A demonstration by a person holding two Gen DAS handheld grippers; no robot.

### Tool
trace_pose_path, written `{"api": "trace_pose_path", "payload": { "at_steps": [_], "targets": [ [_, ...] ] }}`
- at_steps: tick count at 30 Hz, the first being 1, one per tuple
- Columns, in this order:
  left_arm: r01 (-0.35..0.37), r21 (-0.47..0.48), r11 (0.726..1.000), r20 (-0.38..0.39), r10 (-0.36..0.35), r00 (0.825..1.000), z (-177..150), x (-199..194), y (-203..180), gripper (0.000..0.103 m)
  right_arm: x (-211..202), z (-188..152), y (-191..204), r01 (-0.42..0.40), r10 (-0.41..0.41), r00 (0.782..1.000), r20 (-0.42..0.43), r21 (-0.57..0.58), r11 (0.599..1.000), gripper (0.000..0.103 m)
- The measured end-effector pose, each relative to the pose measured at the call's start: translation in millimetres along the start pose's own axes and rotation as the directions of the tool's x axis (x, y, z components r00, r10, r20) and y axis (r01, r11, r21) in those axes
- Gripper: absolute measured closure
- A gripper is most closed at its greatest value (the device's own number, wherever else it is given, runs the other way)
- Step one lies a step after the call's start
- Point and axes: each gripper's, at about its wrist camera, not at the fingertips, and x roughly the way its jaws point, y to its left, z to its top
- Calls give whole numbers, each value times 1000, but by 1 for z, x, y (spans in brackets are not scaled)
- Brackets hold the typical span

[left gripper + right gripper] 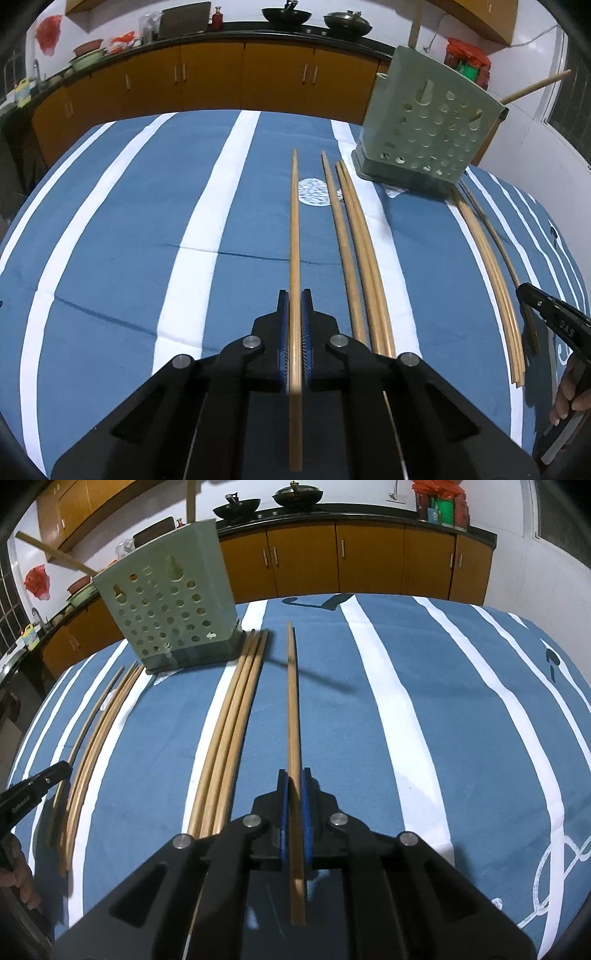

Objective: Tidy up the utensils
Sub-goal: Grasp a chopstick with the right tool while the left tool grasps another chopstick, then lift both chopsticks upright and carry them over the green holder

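Observation:
My left gripper (294, 295) is shut on a wooden chopstick (294, 229) that points forward over the blue striped cloth. My right gripper (294, 775) is shut on another wooden chopstick (292, 701), held just above the cloth with its shadow beneath. A green perforated utensil holder (428, 122) stands ahead, with chopsticks sticking out of its top; it also shows in the right wrist view (170, 602). Loose chopsticks (354, 236) lie between the left gripper and the holder. Another bundle (232, 723) lies left of my right gripper.
The table (122, 229) wears a blue cloth with white stripes. Behind it runs a kitchen counter (221, 70) with orange cabinets, woks and bowls. More chopsticks (92, 746) lie at the far left of the right wrist view, near the other gripper's tip (40, 782).

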Motion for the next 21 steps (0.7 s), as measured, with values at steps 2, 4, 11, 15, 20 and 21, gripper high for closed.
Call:
{"api": "trace_pose_path", "payload": {
  "at_steps": [2, 4, 11, 15, 20, 21],
  "targets": [
    [3, 4, 1000, 2, -3, 1000, -1, -1, 0, 95, 0, 0, 0, -1, 1, 1000, 1, -1, 1000, 94],
    [11, 5, 1000, 3, -11, 1000, -2, -1, 0, 95, 0, 0, 0, -2, 2, 1000, 0, 1, 1000, 94],
    [24, 13, 1000, 4, -24, 1000, -4, -2, -1, 95, -1, -2, -1, -4, 4, 1000, 1, 6, 1000, 93],
    [20, 16, 1000, 4, -20, 1000, -4, -2, -2, 95, -1, -3, -2, -5, 5, 1000, 2, 7, 1000, 93],
    [13, 25, 1000, 5, -13, 1000, -5, -3, -3, 95, -1, -3, -2, -6, 6, 1000, 2, 5, 1000, 93],
    [10, 28, 1000, 6, -10, 1000, -5, -3, -4, 95, -1, -3, -3, -7, 7, 1000, 5, 4, 1000, 93]
  ]
}}
